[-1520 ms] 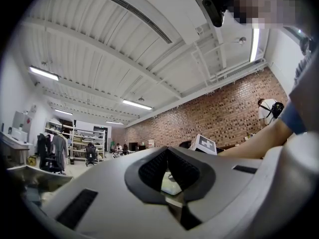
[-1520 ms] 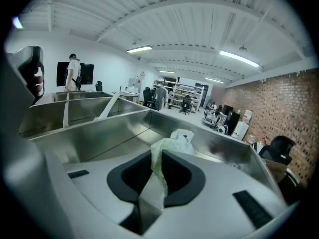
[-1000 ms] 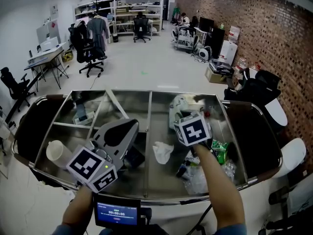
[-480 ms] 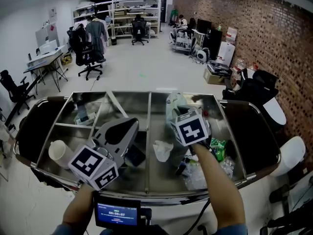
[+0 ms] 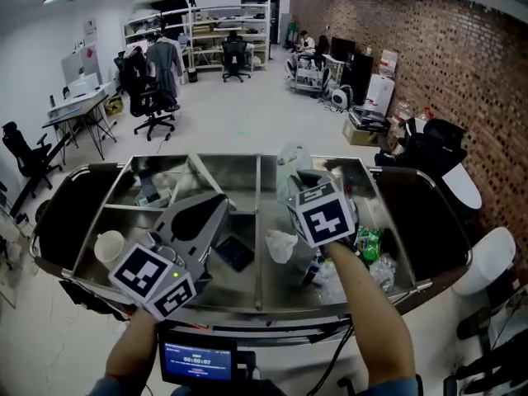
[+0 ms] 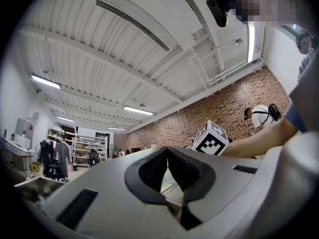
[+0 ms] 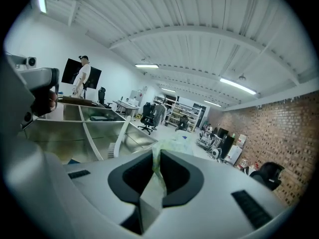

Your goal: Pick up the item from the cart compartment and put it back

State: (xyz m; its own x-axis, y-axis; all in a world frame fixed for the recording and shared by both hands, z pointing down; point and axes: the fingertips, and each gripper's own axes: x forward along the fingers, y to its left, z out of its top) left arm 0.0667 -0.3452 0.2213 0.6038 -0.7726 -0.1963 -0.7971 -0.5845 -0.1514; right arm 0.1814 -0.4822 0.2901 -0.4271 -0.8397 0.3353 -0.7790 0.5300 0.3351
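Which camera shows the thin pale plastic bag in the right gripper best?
The head view: the thin pale plastic bag shows almost whole, held above the steel cart by the right gripper. The right gripper view shows only film pinched between its jaws; the left gripper view shows no clear trace.

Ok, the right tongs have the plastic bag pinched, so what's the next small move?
Probably lower the right tongs toward the cart's right compartment before letting go. They are shut on the plastic bag, which is held up above the clutter there, so releasing now would drop it.
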